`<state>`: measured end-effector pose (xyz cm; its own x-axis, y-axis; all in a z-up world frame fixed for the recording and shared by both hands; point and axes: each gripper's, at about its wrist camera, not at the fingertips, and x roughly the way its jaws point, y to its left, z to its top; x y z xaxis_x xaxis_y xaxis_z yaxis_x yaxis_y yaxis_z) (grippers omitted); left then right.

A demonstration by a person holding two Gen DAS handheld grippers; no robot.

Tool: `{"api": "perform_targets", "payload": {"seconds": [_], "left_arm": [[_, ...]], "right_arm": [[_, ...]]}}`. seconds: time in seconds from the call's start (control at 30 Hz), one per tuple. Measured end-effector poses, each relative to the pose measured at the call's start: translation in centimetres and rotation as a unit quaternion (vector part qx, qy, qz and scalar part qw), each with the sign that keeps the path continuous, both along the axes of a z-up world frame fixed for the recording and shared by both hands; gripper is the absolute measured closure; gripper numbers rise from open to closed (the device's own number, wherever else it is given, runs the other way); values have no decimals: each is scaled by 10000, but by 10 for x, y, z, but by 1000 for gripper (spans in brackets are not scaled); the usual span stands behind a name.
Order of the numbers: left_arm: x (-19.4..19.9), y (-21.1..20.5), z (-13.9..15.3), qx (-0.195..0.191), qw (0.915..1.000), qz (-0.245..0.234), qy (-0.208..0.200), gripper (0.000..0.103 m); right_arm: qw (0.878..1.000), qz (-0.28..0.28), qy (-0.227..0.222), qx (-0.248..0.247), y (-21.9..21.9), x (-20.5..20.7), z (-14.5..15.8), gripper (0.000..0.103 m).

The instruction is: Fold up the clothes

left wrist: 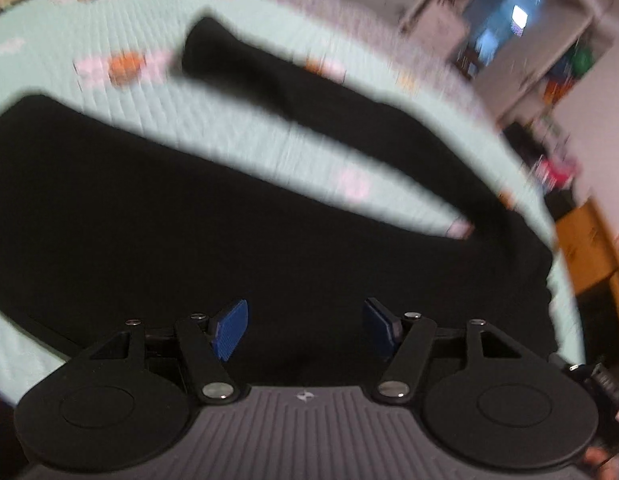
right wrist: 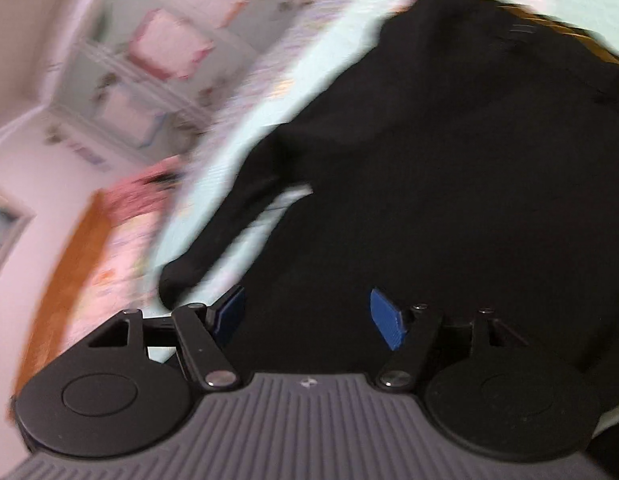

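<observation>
Black top on the bed, both tongs open

The black top lies flat on the mint quilt, right under the left tongs and right tongs. Both are apart, holding nothing.

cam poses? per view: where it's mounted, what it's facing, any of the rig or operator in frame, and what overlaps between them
Left wrist: on the left gripper, tilted down at a black garment spread on a mint quilted bedspread, shelving beyond; open blue pads, empty, fingertips at bottom right.
Right wrist: on the right gripper, tilted down at the garment and one sleeve, white shelving at left; open pads, empty, no person.
Shared: same garment and bedspread; both blurred.
</observation>
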<state>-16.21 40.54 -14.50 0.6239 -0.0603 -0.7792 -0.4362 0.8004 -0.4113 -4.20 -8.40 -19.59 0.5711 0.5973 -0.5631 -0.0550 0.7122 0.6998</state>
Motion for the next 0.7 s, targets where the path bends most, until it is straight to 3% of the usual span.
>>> {"api": "perform_targets", "payload": {"seconds": [0.03, 0.07, 0.1, 0.2, 0.3, 0.37, 0.43, 0.53, 0.63, 0.7], "left_arm": [[4, 1, -17, 0, 9997, 27, 250, 39], [7, 1, -31, 1, 9991, 55, 429, 38], [3, 2, -34, 13, 9997, 79, 242, 37], [3, 2, -33, 96, 9997, -24, 221, 37], [6, 3, -33, 177, 9994, -79, 275, 34], [9, -1, -34, 252, 9990, -113, 341, 30], [14, -8, -32, 376, 9980, -170, 471, 26], [18, -17, -31, 538, 9962, -199, 649, 21], [17, -21, -32, 658, 9953, -207, 686, 20], [17, -25, -32, 767, 9941, -261, 721, 20]], "right_arm": [[9999, -122, 80, -3, -16, 0, -10, 59], [9993, -287, 201, 110, -35, -3, -20, 99], [9981, -498, 310, 182, -54, -7, -26, 103], [9943, -866, 453, 429, -98, -20, -34, 103], [9956, -812, 318, 328, -99, -25, -25, 96], [9979, -639, 62, 121, -80, -25, -14, 61], [9990, -381, -228, 95, -59, -22, -3, 44], [9986, 115, -498, 165, -32, -12, 6, 40], [9990, 43, -349, 288, -35, -3, -7, 39], [9979, -243, -231, 561, -53, -1, -22, 53]]}}
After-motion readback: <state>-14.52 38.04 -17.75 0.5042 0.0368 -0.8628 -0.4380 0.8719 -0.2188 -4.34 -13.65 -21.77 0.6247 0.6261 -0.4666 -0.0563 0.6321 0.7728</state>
